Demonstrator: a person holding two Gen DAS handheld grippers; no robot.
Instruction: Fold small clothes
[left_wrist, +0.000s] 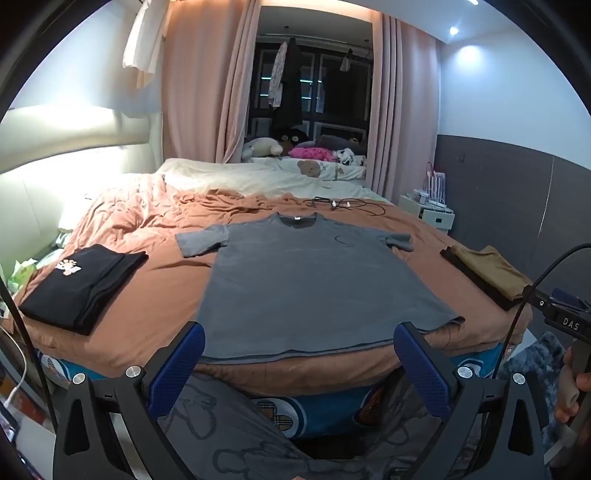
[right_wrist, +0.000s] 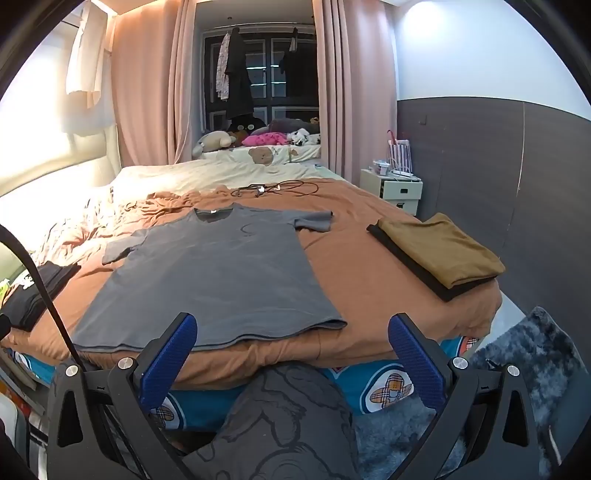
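Left gripper (left_wrist: 299, 349), lower centre of the left wrist view: jaws spread wide, blue pads (left_wrist: 177, 369) angled outward, nothing between them; held level above the near edge of the bed, clear of the fabric. Right gripper (right_wrist: 293, 341), lower centre of the right wrist view: likewise spread and empty, blue pads (right_wrist: 168, 356) flanking the bed's near edge, not touching cloth. At the far right edge of the left wrist view, fingers of a hand (left_wrist: 570, 387) wrapped round a dark handle. Just beyond both grippers, grey T-shirt (left_wrist: 310, 273) (right_wrist: 218, 273): spread flat and face up on the orange-brown bedcover (left_wrist: 159, 291), hem toward the cameras, collar away, both short sleeves laid out to the sides; centred in the left wrist view, left of centre in the right wrist view. Left of the shirt and apart from it, folded black garment (left_wrist: 83, 284) with a pale print, near the bed's left edge. Right of the shirt, well apart, folded mustard garment (right_wrist: 441, 247) stacked on a folded black one, at the bed's right corner. Farther up the frame, tangle of black cable (right_wrist: 277, 188) on the cover behind the collar, then cream bedding, soft toys (right_wrist: 218, 142), pink curtains (right_wrist: 144, 92). At right, white bedside cabinet (right_wrist: 397, 190) against a dark wall panel.
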